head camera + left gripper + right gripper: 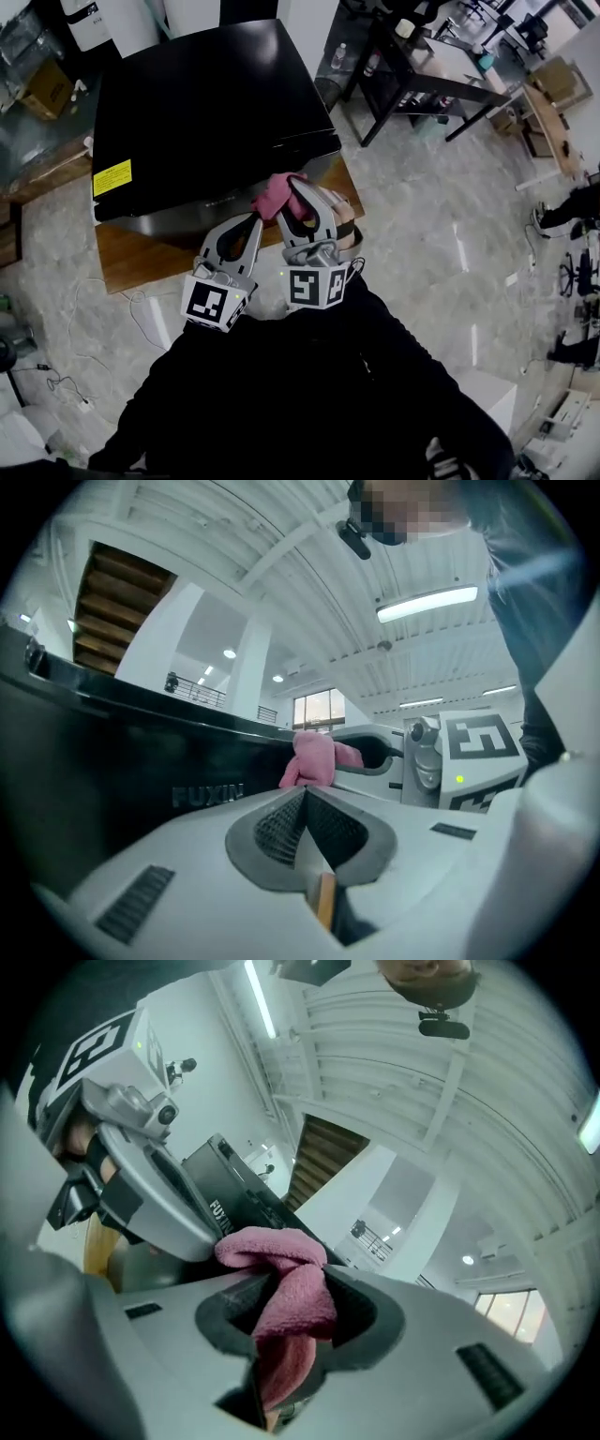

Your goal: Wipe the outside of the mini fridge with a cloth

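Note:
A black mini fridge (206, 103) stands on a low wooden stand, seen from above; its front face (112, 780) carries pale lettering. My right gripper (289, 192) is shut on a pink cloth (275, 195), held against the fridge's front top edge. The same cloth (286, 1297) bunches between the right jaws. My left gripper (251, 221) sits just to the left of it, jaws closed together and empty, close to the fridge front. From the left gripper view the pink cloth (314, 758) shows beside the right gripper (370, 752).
The wooden stand (141, 255) juts out under the fridge. A yellow label (112, 176) is on the fridge's left front corner. A black desk (422, 75) and boxes stand at the back right. Cables (56, 380) trail on the floor at left.

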A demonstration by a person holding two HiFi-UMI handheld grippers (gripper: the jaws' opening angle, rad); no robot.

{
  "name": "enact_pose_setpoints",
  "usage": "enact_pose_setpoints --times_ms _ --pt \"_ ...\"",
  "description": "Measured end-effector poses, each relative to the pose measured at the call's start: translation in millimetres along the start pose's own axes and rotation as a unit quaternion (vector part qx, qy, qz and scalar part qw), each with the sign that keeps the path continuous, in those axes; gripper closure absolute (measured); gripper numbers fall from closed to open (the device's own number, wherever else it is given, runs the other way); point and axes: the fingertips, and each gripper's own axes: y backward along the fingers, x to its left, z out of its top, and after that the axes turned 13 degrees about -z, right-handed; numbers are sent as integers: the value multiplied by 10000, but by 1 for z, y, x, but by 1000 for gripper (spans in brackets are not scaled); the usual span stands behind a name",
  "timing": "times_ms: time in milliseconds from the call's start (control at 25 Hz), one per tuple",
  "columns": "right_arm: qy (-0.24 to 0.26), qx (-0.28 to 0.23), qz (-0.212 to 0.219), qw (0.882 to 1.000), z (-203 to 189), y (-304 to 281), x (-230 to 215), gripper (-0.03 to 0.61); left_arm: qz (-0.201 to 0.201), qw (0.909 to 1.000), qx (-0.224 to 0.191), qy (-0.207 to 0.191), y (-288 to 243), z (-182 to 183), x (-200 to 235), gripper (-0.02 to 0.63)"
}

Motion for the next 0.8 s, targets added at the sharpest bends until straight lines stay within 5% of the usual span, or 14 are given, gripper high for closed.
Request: enact_pose_setpoints --times_ms 240,480,800 --pt "-102 -619 192 9978 -22 -10 18 440 868 9962 89 -21 4 2 24 607" --pt "-69 -839 610 9946 -46 1 78 440 1614 9852 585 4 30 -60 29 607" --pt "-12 -671 1351 9886 -89 12 150 442 1827 9792 759 460 22 -131 39 607"
